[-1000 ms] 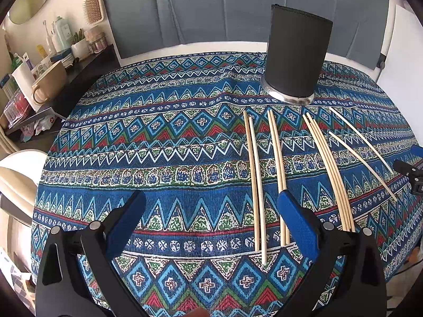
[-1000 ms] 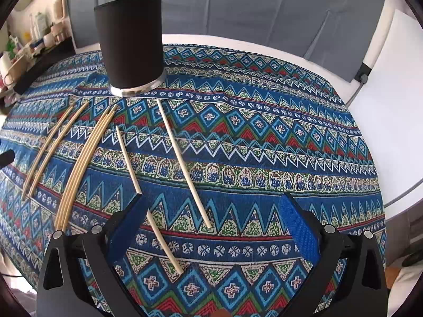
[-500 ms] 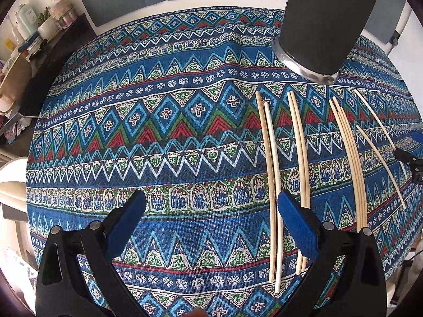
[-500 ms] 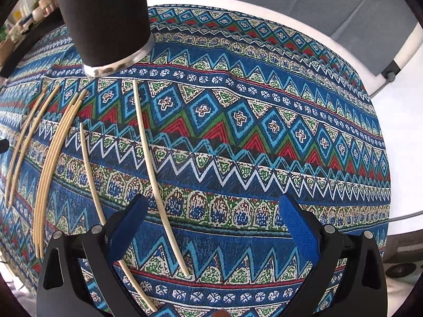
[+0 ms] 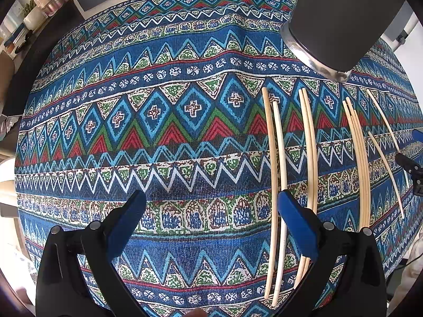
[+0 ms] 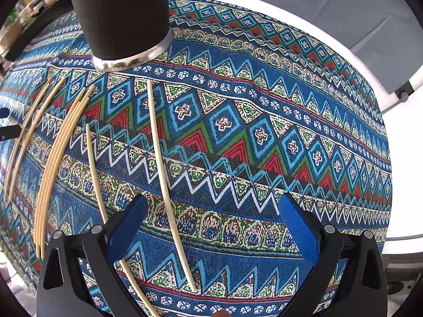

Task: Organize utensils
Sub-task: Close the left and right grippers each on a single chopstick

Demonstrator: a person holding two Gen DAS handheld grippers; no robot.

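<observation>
Several pale wooden chopsticks lie side by side on the patterned blue tablecloth (image 5: 185,137). A black cylindrical holder (image 5: 341,18) with a metal base stands behind them; it also shows in the right wrist view (image 6: 119,18). My left gripper (image 5: 211,229) is open and empty, low over the cloth, its right finger over the leftmost chopstick pair (image 5: 275,158). My right gripper (image 6: 211,229) is open and empty, with one chopstick (image 6: 164,169) running between its fingers and another (image 6: 95,169) passing under its left finger.
A bundle of chopsticks (image 6: 60,158) and another pair (image 6: 23,142) lie left of the right gripper. A dark shelf with jars and bottles (image 5: 39,8) stands beyond the table's far left. The white table rim (image 6: 343,34) curves along the right.
Both grippers have moved forward and down toward the cloth, so the chopsticks and holder look larger and closer. Both stay open.
</observation>
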